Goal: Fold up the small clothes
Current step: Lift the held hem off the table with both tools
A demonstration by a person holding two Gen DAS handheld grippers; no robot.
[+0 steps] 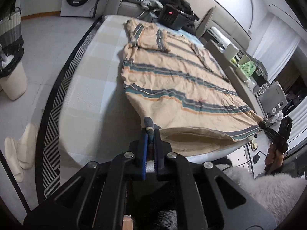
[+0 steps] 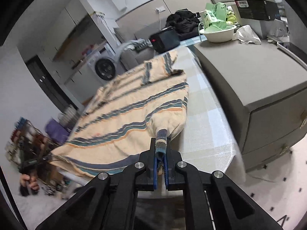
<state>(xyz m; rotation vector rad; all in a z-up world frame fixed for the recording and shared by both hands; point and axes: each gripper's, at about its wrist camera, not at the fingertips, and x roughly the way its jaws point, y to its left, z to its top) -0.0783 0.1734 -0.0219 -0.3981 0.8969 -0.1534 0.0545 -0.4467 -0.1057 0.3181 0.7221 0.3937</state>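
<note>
left tool point(image 1: 150, 132) pinching the near-left hem corner of the striped shirt point(image 1: 172, 80); right tool point(image 2: 160, 143) pinching the near-right corner | shirt lying on the tabletop point(image 1: 92, 76), long axis running away toward the far collar | fold heading far

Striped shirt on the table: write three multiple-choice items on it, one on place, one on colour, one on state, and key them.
1. Where does the black box with red digits stand?
A. beyond the striped shirt's far end
B. on the floor
C. on the washing machine

2. The shirt's ground colour is:
A. white
B. peach
C. black

3. The left hand-held gripper is:
A. open above the shirt
B. shut on the shirt's hem
C. out of view

A: it sits past the collar end.
B: peach between blue-grey stripes.
B: cloth is pinched between its pads.
</note>
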